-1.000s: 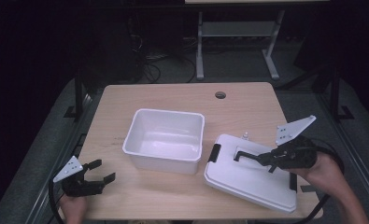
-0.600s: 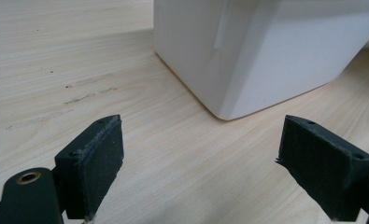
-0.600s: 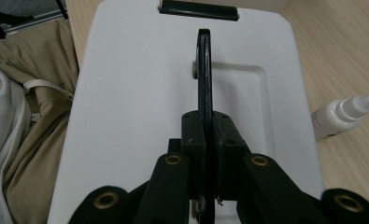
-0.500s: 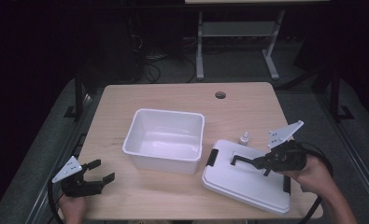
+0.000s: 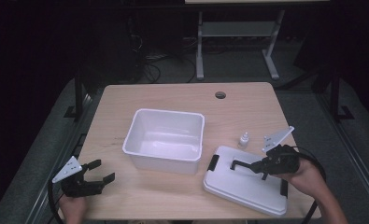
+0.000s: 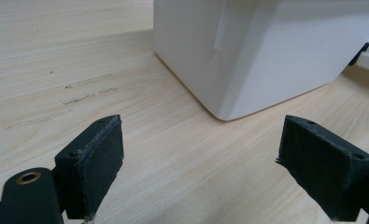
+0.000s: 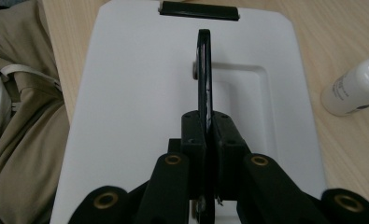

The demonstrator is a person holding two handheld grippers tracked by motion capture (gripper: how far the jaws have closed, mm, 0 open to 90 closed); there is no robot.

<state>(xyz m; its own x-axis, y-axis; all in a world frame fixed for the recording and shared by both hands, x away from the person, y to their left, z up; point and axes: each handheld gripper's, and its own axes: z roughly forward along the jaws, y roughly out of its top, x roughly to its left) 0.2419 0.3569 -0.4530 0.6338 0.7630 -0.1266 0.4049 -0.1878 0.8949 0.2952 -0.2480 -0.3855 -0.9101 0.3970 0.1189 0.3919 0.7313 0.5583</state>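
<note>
1. The right gripper (image 5: pixel 247 167) has its fingers clamped on the black handle (image 7: pixel 204 70) of the lid (image 5: pixel 245 186), likely to carry it flat.
2. The lid lies on the desk (image 5: pixel 173 93) at 4 o'clock from the bin (image 5: pixel 166 140).
3. The left gripper (image 5: pixel 100 171), at the bin's 8 o'clock, has its fingers wide apart and empty, perhaps ready to steady it.
4. A small bottle (image 5: pixel 243 139) stands at the lid's 12 o'clock.

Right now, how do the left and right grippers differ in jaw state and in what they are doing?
The left gripper has its jaws spread wide with nothing between them, while the right gripper is shut on the lid's black handle. The left one rests low over bare table near the white bin; the right one sits over the white lid beside the small bottle. Both have black jaws and a grey plate on top.
</note>
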